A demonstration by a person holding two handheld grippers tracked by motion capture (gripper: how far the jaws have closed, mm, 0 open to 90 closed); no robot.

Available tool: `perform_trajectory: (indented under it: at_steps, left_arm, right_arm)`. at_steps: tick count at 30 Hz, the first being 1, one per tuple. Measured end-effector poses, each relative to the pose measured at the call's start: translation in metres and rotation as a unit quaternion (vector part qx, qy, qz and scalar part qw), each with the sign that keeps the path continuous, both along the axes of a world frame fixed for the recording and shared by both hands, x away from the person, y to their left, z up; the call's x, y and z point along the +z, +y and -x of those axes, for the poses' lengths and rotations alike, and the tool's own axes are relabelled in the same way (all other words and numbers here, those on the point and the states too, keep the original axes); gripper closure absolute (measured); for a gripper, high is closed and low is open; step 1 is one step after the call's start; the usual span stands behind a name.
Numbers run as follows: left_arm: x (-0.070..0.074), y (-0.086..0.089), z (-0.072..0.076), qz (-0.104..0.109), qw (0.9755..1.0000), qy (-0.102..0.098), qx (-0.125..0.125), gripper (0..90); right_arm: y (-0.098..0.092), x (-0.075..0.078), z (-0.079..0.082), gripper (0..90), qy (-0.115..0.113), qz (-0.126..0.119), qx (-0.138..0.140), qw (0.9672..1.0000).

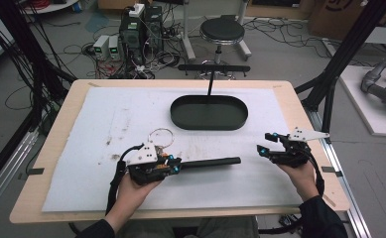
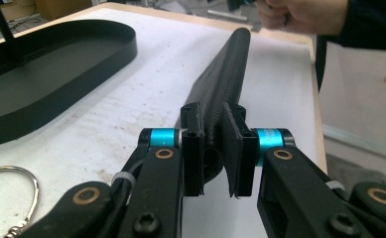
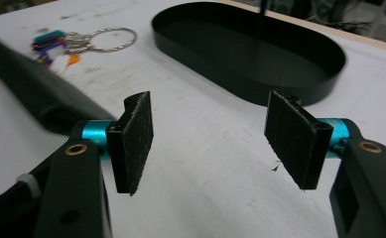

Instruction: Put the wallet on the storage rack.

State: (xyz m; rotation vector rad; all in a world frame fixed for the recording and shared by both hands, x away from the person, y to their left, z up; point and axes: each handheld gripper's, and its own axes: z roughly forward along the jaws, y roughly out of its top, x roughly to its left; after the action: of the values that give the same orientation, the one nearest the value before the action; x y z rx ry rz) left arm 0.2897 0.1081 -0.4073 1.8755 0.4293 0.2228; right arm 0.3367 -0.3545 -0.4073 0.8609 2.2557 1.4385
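Observation:
My left gripper (image 1: pixel 176 167) (image 2: pixel 214 148) is shut on one end of a long black soft sleeve (image 1: pixel 210 162) (image 2: pixel 225 74), which sticks out to the right just above the white mat. In the right gripper view, the sleeve's far end (image 3: pixel 27 84) lies at the left. My right gripper (image 1: pixel 264 143) (image 3: pixel 210 134) stands open at the right of the mat, jaws wide apart with nothing between them. A black oval tray (image 1: pixel 180 119) (image 2: pixel 56 59) (image 3: pixel 250 49) sits empty at the back centre. A key ring with coloured tags (image 1: pixel 160 136) (image 2: pixel 12 198) (image 3: pixel 81 39) lies just behind the left gripper.
A thin black post with a crossbar (image 1: pixel 211 82) rises at the tray's back edge. The white mat (image 1: pixel 106 124) covers most of the wooden table (image 1: pixel 56 129). The person's right hand (image 2: pixel 304 15) holds the other gripper. A stool (image 1: pixel 222 30) stands beyond the table.

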Motion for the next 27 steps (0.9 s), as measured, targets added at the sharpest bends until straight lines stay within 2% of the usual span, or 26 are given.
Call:
perform_trajectory:
  at_steps: [3, 5, 7, 9, 10, 11, 12, 15, 18, 19, 20, 22, 24, 25, 26, 27]
  left_arm:
    - [0.0, 0.002, -0.006, 0.013, 0.9998, 0.01, 0.01, 79.2]
    - [0.001, 0.003, -0.011, 0.017, 0.9998, 0.009, 0.011, 79.2]
    - [0.001, 0.003, -0.012, 0.018, 0.9997, 0.011, 0.011, 79.3]
    - [0.0, 0.005, -0.016, 0.026, 0.9995, 0.014, 0.009, 79.2]
    - [0.0, 0.005, -0.016, 0.026, 0.9995, 0.014, 0.009, 79.2]
    - [0.0, 0.006, -0.018, 0.029, 0.9994, 0.015, 0.007, 79.2]
    - [0.0, 0.006, -0.018, 0.029, 0.9994, 0.015, 0.007, 79.2]
    - [0.0, 0.006, -0.02, 0.032, 0.9994, 0.014, 0.004, 79.1]
    - [-0.001, 0.007, -0.021, 0.034, 0.9993, 0.016, 0.0, 79.0]
    - [-0.001, 0.007, -0.022, 0.036, 0.9992, 0.017, 0.0, 78.9]
    - [-0.002, 0.007, -0.022, 0.038, 0.9991, 0.018, -0.001, 78.9]
    - [-0.003, 0.008, -0.022, 0.042, 0.9989, 0.019, -0.004, 78.4]
    - [-0.004, 0.009, -0.023, 0.043, 0.9989, 0.017, -0.002, 75.5]
    - [-0.004, 0.01, -0.023, 0.045, 0.9988, 0.016, 0.0, 75.5]
    - [-0.004, 0.011, -0.024, 0.043, 0.999, 0.014, 0.007, 73.1]
    - [-0.005, 0.012, -0.026, 0.024, 0.9993, 0.013, 0.024, 56.3]
  right_arm:
    - [0.007, -0.001, 0.001, 36.1, 0.004, 0.0, 0.038, 0.9993]
    - [0.014, -0.003, 0.0, 36.3, 0.01, 0.002, 0.075, 0.9971]
    - [0.021, -0.005, -0.001, 36.3, 0.017, 0.009, 0.095, 0.9953]
    - [0.031, -0.007, -0.003, 35.5, 0.027, 0.026, 0.106, 0.9937]
    - [0.031, -0.007, -0.003, 35.5, 0.027, 0.026, 0.106, 0.9937]
    - [0.042, -0.009, -0.006, 35.3, 0.03, 0.031, 0.119, 0.992]
    - [0.042, -0.009, -0.006, 35.3, 0.03, 0.031, 0.119, 0.992]
    - [0.063, -0.012, -0.012, 37.4, 0.036, 0.031, 0.141, 0.9889]
    - [0.071, -0.012, -0.013, 42.5, 0.034, 0.033, 0.149, 0.9877]
    - [0.076, -0.013, -0.014, 47.4, 0.034, 0.033, 0.157, 0.9865]
    - [0.076, -0.013, -0.014, 47.4, 0.034, 0.033, 0.157, 0.9865]
    - [0.08, -0.015, -0.015, 53.8, 0.038, 0.036, 0.165, 0.9849]
    - [0.08, -0.015, -0.016, 63.2, 0.03, 0.039, 0.169, 0.9844]
    - [0.08, -0.015, -0.016, 63.2, 0.03, 0.039, 0.169, 0.9844]
    - [0.079, -0.015, -0.016, 65.9, 0.032, 0.037, 0.172, 0.9839]
    - [0.076, -0.013, -0.016, 71.6, 0.038, 0.027, 0.182, 0.9822]
